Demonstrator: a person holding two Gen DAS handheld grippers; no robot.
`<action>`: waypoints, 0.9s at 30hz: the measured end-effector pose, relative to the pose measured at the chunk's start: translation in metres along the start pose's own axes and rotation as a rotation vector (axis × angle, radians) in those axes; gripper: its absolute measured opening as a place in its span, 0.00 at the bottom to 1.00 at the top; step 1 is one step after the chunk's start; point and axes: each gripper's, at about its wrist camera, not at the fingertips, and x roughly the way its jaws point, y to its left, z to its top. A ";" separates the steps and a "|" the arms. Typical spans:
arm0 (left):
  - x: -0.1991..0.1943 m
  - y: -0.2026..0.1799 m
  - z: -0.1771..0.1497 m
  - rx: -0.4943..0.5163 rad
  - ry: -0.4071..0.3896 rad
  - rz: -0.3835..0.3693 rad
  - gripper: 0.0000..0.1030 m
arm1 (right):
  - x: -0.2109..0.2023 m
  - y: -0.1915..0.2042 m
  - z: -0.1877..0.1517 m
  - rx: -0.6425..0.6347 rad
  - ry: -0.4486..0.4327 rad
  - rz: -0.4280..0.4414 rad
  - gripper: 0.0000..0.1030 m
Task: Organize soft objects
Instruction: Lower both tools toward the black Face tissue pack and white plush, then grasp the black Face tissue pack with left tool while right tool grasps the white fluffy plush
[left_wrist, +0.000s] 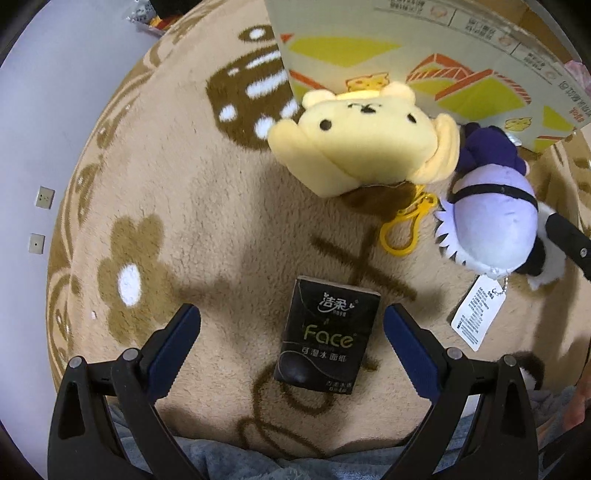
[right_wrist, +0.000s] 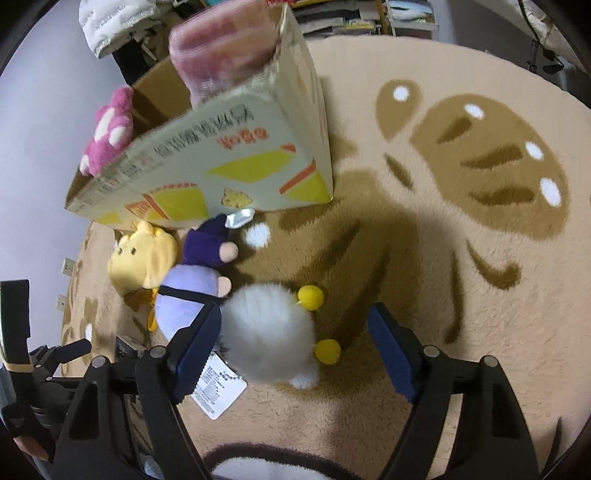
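In the left wrist view my left gripper (left_wrist: 291, 325) is open, its blue pads on either side of a black "Face" tissue pack (left_wrist: 325, 339) lying on the rug. Beyond it lie a yellow bear plush (left_wrist: 369, 144) with a yellow clip and a purple doll plush (left_wrist: 491, 214) with a white tag. In the right wrist view my right gripper (right_wrist: 295, 332) is open around a white fluffy plush (right_wrist: 269, 332) with yellow feet. The purple doll (right_wrist: 192, 295) and yellow bear (right_wrist: 144, 258) lie to its left. A cardboard box (right_wrist: 221, 155) holds a pink plush (right_wrist: 109, 129).
A round beige rug (right_wrist: 461, 332) with brown butterfly and flower patterns covers the floor. The box (left_wrist: 406, 48) stands at the rug's far side. A pink packet (right_wrist: 225, 48) is in the box. Clutter and shelves lie beyond. The left gripper's body (right_wrist: 22, 354) shows at the lower left.
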 end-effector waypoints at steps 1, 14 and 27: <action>0.002 0.000 0.001 -0.003 0.007 -0.001 0.96 | 0.003 0.000 0.000 -0.001 0.009 -0.002 0.83; 0.018 0.005 0.004 -0.012 0.056 -0.050 0.74 | 0.011 0.001 -0.003 -0.007 0.034 0.029 0.74; 0.015 -0.017 -0.003 0.025 0.039 -0.071 0.45 | 0.024 0.034 -0.005 -0.056 0.053 0.078 0.48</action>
